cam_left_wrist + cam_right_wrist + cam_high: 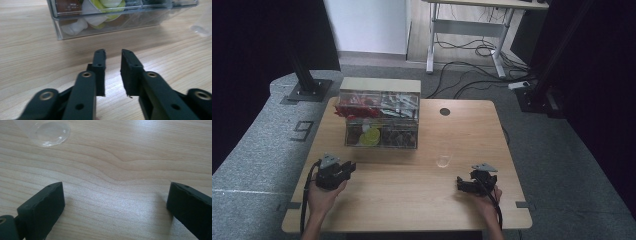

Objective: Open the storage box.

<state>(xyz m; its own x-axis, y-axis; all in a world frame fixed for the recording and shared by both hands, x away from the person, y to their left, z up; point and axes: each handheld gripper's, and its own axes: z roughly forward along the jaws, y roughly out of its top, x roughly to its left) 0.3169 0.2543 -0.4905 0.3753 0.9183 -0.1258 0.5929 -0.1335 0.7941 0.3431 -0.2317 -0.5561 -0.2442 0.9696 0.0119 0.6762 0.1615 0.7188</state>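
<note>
The left gripper (346, 167) hovers over the surface (402, 200) before the clear box (381, 120), its jaws a narrow gap apart with nothing between them. The box at the surface's back left looks rigid, slick and bulky; its packed contents blur together, red above, yellow and white below. The cup (443, 156), right of centre, looks light, thin and easily crushed: grip it softly across the wall. Its glassy outline barely shows. The right gripper (464, 183), near the cup, is spread wide and empty.
</note>
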